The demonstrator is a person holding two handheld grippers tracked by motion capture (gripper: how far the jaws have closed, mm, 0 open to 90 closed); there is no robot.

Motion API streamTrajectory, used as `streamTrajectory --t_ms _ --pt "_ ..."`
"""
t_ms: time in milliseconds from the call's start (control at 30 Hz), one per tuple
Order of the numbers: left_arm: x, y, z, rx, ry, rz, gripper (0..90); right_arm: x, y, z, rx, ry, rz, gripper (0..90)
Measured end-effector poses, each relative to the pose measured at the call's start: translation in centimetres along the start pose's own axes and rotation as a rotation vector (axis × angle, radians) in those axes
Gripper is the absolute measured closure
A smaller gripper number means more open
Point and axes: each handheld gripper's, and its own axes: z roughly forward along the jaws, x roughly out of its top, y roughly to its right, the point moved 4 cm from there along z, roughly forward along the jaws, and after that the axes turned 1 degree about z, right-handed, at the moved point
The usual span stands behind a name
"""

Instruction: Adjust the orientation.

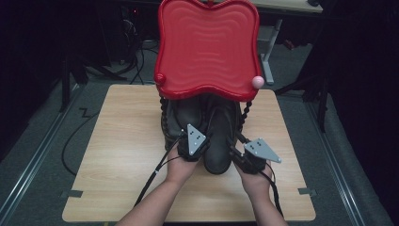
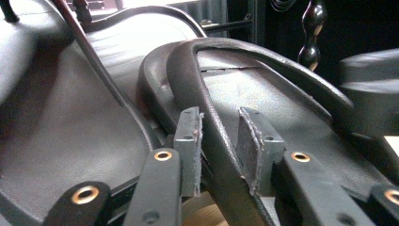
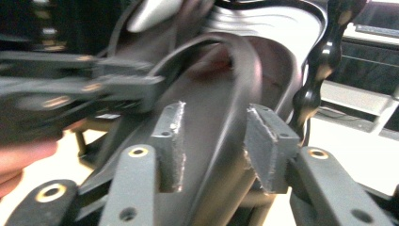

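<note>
A pair of black leather boots stands mid-table under a red wavy tray point(image 1: 207, 47). My left gripper point(image 1: 187, 133) is at the left boot point(image 1: 181, 115). In the left gripper view its pads point(image 2: 188, 141) pinch the boot's curved top rim point(image 2: 188, 70), and the gripper point(image 2: 219, 139) is shut on it. My right gripper point(image 1: 235, 142) is at the right boot point(image 1: 219, 150). In the blurred right gripper view the right gripper point(image 3: 214, 141) straddles that boot's rim point(image 3: 244, 61) with its jaws apart, not pressing on it.
The tray rests on black beaded posts point(image 1: 245, 113) point(image 3: 324, 61), with a pink ball point(image 1: 257, 81) and a red ball point(image 1: 160, 78) at its lower corners. The wooden table point(image 1: 127, 141) has bare room on both sides. Cables trail back from both grippers.
</note>
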Motion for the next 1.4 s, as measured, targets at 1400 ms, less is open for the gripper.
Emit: streamTrajectory --t_ms 1400 --pt "-1.9 -0.9 -4.6 -0.049 -0.031 -0.020 53.2 -6.6 -4.3 0.5 0.027 -0.142 -0.012 89.6"
